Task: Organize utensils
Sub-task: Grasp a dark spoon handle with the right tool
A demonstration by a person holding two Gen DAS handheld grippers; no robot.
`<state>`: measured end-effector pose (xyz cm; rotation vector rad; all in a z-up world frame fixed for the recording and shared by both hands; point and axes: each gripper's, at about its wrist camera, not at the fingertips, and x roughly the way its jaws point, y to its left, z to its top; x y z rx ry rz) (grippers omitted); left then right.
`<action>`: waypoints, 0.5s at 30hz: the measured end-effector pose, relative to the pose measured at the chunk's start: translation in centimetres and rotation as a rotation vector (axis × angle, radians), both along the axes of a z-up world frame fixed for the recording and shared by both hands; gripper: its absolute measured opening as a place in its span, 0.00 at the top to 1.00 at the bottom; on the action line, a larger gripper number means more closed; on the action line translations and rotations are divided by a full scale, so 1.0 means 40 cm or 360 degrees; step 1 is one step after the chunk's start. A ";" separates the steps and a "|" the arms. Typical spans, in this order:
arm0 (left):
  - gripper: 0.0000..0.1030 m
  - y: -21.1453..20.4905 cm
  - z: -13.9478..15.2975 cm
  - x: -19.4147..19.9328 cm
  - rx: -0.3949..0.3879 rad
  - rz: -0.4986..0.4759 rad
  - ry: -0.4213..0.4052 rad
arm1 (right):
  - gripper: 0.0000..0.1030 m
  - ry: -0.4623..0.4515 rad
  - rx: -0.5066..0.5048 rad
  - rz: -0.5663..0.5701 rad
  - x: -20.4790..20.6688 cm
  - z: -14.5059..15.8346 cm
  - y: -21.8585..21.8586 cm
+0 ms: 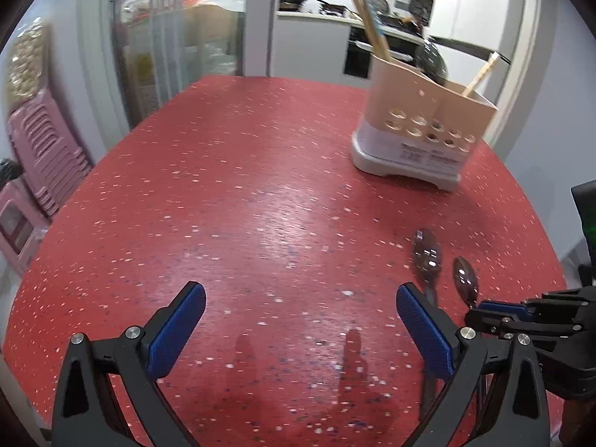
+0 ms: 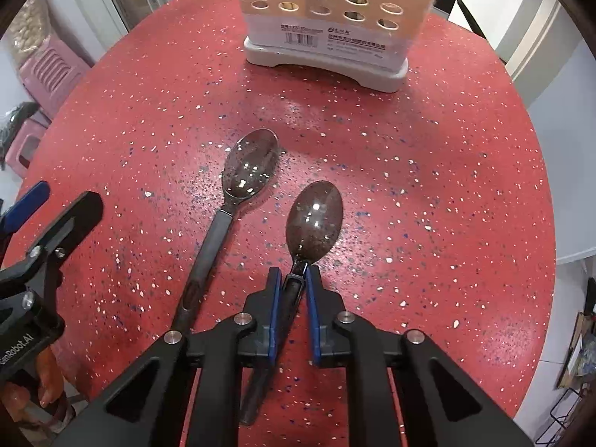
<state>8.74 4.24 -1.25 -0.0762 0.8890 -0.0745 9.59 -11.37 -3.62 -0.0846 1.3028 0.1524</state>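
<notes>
Left gripper (image 1: 301, 326) hung with its jaws spread wide and nothing between them, low over the red table (image 1: 223, 205). Seen from the left wrist, the utensil holder (image 1: 421, 130) stood far ahead and to the right, near the table's far right edge, with chopsticks (image 1: 367, 18) leaning out of its top. Two spoons lay on the near side of the holder: the left spoon (image 1: 427, 251) just beside the left gripper's right finger, the right spoon (image 1: 465, 279) beyond it, its handle met by the right gripper (image 1: 495, 311). Left of the holder the tabletop was bare and wide, so that side offered the freest path. The two tools sat close together; a careless swing could knock one against the other or sweep the left spoon aside.

From the right wrist, the right gripper (image 2: 294, 279) had closed nearly flat on the neck of the right spoon (image 2: 314, 223), just behind the bowl. That grip looked narrow and near one end, so the long handle might pivot or slip when lifted. The left spoon (image 2: 253, 171) lay close alongside, its handle angled toward the fingers and likely to be nudged. The utensil holder (image 2: 327, 29) stood straight ahead, open table between. To the holder's right the table edge curved away near.
</notes>
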 end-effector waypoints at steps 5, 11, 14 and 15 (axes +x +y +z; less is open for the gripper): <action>0.00 -0.050 -0.009 0.021 0.0026 -0.0093 0.0068 | 0.88 -0.0027 0.0038 0.0023 -0.019 -0.005 -0.015; 0.00 -0.114 -0.032 0.042 0.0044 -0.0194 0.0150 | 0.88 -0.0061 0.0080 0.0044 -0.044 -0.004 -0.044; 0.00 -0.145 -0.041 0.051 0.0064 -0.0249 0.0187 | 0.88 -0.0070 0.0103 0.0047 -0.055 -0.004 -0.051; 0.00 -0.154 -0.045 0.054 0.0085 -0.0264 0.0203 | 0.88 -0.0071 0.0106 0.0048 -0.048 -0.003 -0.057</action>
